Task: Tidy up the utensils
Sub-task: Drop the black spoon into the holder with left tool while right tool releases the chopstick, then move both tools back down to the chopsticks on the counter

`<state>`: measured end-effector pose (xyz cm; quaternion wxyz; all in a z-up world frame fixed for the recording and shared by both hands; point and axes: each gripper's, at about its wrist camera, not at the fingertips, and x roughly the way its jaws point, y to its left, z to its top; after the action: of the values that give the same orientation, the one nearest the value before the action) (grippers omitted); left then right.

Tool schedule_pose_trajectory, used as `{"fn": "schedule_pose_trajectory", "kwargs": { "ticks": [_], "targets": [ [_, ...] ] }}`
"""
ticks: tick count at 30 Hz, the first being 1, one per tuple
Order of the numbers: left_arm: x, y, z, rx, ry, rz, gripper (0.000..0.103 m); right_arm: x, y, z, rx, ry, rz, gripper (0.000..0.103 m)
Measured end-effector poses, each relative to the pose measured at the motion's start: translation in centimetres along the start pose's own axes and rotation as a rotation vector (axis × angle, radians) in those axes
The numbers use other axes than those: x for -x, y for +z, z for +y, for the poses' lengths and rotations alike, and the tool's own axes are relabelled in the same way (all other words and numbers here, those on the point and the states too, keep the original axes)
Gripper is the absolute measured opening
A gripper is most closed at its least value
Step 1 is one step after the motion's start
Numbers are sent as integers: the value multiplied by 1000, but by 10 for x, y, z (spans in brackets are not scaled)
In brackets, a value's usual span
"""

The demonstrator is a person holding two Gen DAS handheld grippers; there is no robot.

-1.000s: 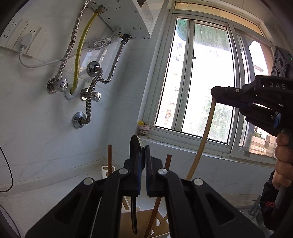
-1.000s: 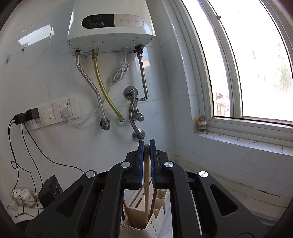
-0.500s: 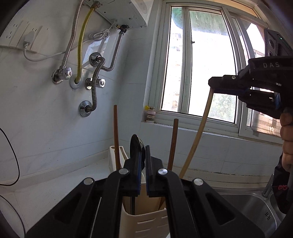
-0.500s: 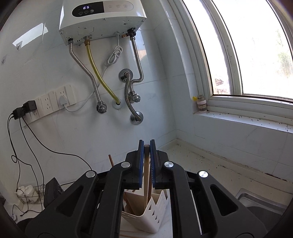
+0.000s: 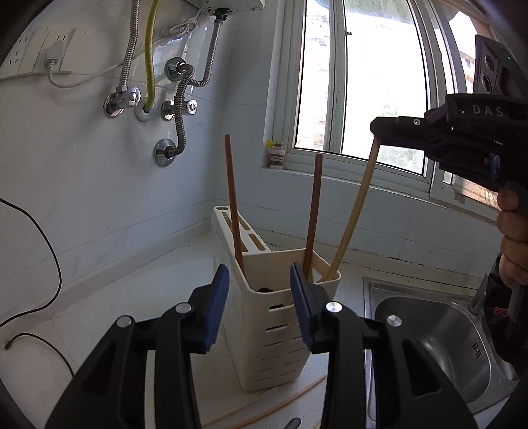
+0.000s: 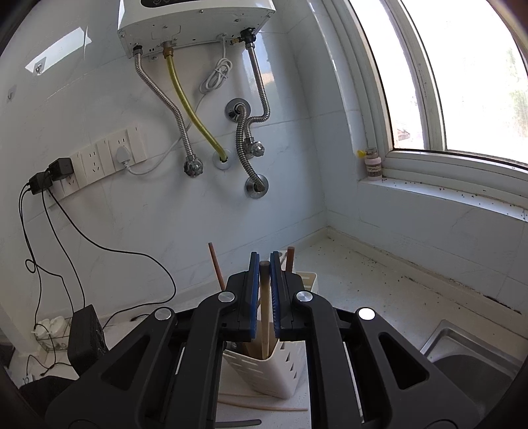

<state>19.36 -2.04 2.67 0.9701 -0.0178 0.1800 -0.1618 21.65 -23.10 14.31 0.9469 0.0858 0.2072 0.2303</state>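
**Left wrist view: our left gripper spread wide at the holder, our right one clamped on a pale stick**

Left wrist view first, read from nine o'clock round to three. A dark cable (image 5: 49, 250) loops over the white counter (image 5: 138, 297) at nine o'clock. At six o'clock our left gripper (image 5: 259, 305) stands released, its blue pads (image 5: 216, 307) spread wide with nothing between them, one on each side of the cream utensil holder (image 5: 277, 333). Two brown sticks (image 5: 232, 204) rise from the holder, one at its left edge and one nearer the middle. To their right a pale bamboo stick (image 5: 354, 211) leans toward two o'clock, its lower end inside the holder's right corner and its top end pinched in our right gripper (image 5: 379, 130). Thin pale sticks (image 5: 264, 404) lie on the counter at the holder's foot. A steel sink (image 5: 439, 333) sits at four o'clock.

In the right wrist view, a row of wall sockets (image 6: 95, 158) shows at nine o'clock, with hoses (image 6: 198, 122) hanging below the water heater (image 6: 198, 23) at twelve. At six o'clock our right gripper (image 6: 265, 290) is clenched on the pale bamboo stick (image 6: 265, 297), which runs down into the holder (image 6: 264, 373) directly below. A window (image 6: 462, 82) fills two o'clock
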Motion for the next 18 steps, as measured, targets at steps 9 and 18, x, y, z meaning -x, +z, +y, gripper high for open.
{"fn": "schedule_pose_trajectory", "kwargs": {
  "ticks": [9,18],
  "targets": [
    [39,-1,17,37,39,34,44,-11,-20,-4,-22,-4,68,8],
    [62,-26,43,-14,135,201,44,10,-20,-4,-39,-46,20,35]
  ]
}}
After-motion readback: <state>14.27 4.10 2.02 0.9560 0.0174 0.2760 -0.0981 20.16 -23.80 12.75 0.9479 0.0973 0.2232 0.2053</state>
